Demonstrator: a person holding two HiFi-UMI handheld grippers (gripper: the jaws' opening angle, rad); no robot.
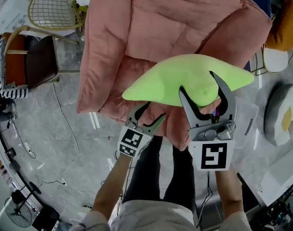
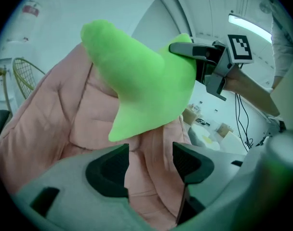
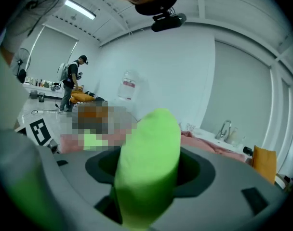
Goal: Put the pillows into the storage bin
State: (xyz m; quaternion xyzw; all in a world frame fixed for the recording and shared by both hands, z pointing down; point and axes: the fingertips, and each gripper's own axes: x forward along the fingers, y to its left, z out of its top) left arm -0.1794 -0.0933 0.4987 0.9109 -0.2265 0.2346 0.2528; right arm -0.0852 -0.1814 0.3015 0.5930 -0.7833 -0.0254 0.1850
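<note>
A lime-green star-shaped pillow [image 1: 185,78] hangs in the air in front of a big pink padded armchair [image 1: 151,23]. My right gripper [image 1: 199,88] is shut on the pillow's near edge. In the right gripper view the green pillow [image 3: 149,167] fills the gap between the jaws. My left gripper [image 1: 150,113] stands open just below the pillow's left point, with nothing between its fingers. In the left gripper view the pillow [image 2: 141,90] floats above the open jaws, and the right gripper [image 2: 209,57] clamps its far side.
A grey round cushion with a fried-egg pattern [image 1: 281,114] lies at the right, and what looks like a clear plastic bin [image 1: 245,119] stands beside it. An orange pillow [image 1: 286,23] sits at top right. A wire chair [image 1: 50,6] and a dark chair [image 1: 38,59] stand at the left.
</note>
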